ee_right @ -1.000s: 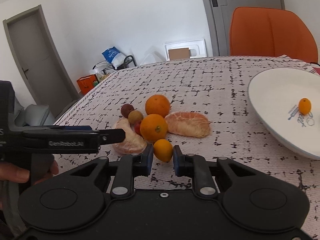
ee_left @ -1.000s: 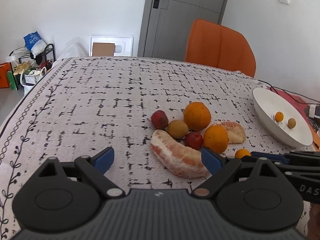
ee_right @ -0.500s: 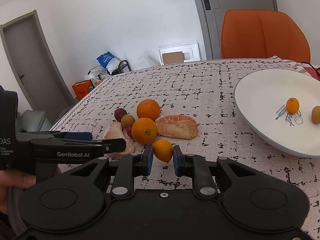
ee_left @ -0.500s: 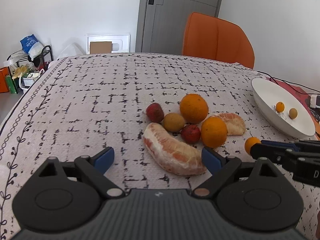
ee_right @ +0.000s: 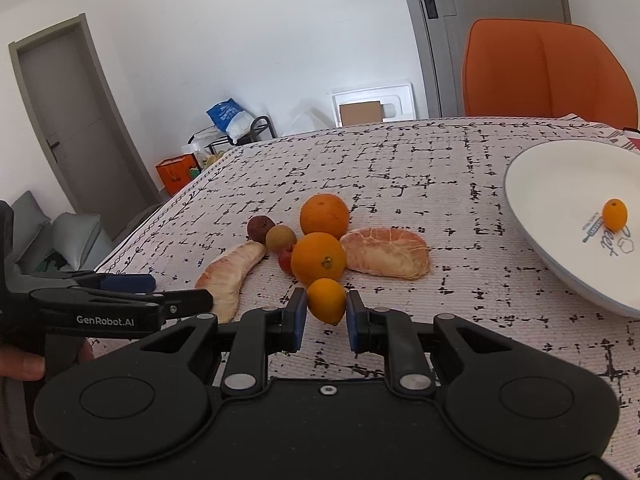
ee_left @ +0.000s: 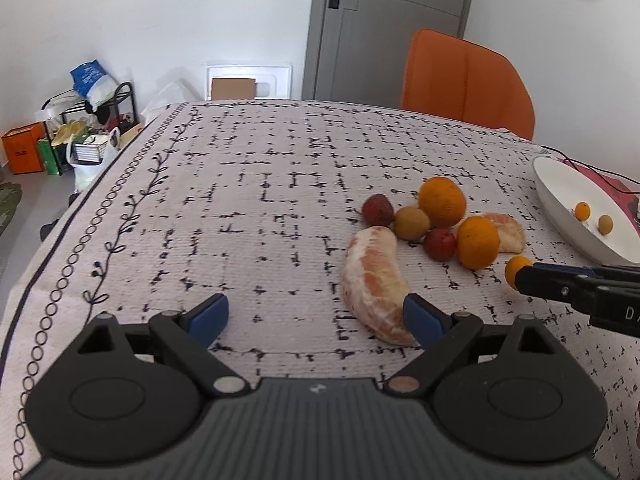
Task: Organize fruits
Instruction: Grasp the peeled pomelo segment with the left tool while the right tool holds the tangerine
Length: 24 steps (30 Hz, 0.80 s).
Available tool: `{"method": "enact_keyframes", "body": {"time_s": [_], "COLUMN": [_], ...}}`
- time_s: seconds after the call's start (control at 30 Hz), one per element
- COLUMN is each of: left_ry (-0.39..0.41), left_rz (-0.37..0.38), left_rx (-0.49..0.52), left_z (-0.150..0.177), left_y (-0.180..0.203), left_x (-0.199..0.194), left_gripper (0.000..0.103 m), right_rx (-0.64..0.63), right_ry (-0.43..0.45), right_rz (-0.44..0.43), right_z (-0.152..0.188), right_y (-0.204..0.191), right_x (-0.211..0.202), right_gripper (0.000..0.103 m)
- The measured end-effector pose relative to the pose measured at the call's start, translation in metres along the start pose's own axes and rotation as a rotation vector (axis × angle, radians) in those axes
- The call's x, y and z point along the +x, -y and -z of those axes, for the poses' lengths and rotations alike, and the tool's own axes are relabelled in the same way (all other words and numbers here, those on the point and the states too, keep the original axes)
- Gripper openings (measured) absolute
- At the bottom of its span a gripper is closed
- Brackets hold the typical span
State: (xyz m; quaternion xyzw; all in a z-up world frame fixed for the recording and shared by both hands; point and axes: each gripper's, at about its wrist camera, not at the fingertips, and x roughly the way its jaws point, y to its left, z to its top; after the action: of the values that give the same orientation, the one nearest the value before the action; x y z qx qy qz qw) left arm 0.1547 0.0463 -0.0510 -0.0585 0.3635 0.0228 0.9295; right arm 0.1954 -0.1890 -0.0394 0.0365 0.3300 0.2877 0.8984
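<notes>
My right gripper (ee_right: 327,314) is shut on a small orange kumquat (ee_right: 326,300), held just above the cloth; it also shows in the left wrist view (ee_left: 516,271). Behind it lie two oranges (ee_right: 318,259), peeled pomelo pieces (ee_right: 387,253), and small red and tan fruits (ee_right: 281,237). The white plate (ee_right: 560,184) at right holds another kumquat (ee_right: 615,213). My left gripper (ee_left: 316,314) is open and empty, its right fingertip beside the long pomelo segment (ee_left: 376,280).
An orange chair (ee_right: 544,68) stands behind the far table edge. The patterned tablecloth (ee_left: 240,200) covers the table. A rack with bags (ee_left: 80,132) stands on the floor at left. Cables lie by the plate (ee_left: 592,172).
My right gripper lifted the kumquat off the cloth and carried it right, away from the fruit pile, towards the plate. The left gripper drifted slightly left, still open.
</notes>
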Motion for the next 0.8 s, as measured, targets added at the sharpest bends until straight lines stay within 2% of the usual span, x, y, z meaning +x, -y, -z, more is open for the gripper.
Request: {"method": "enact_keyframes", "body": {"time_s": [0.17,0.37,0.5,0.53,0.67,0.73,0.8], "left_ry": [0.015,0.028,0.031,0.035,0.050,0.054,0.052], "left_rz": [-0.013,0.023,0.037,0.034,0.019,0.006,0.021], "left_rx": [0.006,0.024,0.036,0.041,0.032,0.045,0.047], "left_z": [0.000,-0.001,-0.002,-0.002,-0.003,-0.004,-0.004], "left_y": [0.004,0.016,0.024,0.026,0.030,0.033,0.034], "left_x": [0.001,0.007,0.012,0.013,0.017,0.018,0.018], "left_gripper": [0.092,0.087,0.075,0.068,0.056,0.046,0.039], "right_rx": [0.001,0.017,0.026,0.030,0.043,0.049,0.055], "right_ry": [0.001,0.013,0.021,0.022,0.027,0.031,0.037], "right_rz": [0.002,0.023,0.038,0.042,0.058,0.060,0.058], "right_z": [0.000,0.002,0.005,0.006,0.008,0.008,0.008], "right_y": [0.001,0.006,0.011,0.013,0.020,0.023,0.026], "right_x": [-0.002,-0.010,-0.016,-0.018,-0.023,-0.026,-0.028], "right_gripper": [0.019,0.019,0.019,0.019,0.019,0.019,0.019]}}
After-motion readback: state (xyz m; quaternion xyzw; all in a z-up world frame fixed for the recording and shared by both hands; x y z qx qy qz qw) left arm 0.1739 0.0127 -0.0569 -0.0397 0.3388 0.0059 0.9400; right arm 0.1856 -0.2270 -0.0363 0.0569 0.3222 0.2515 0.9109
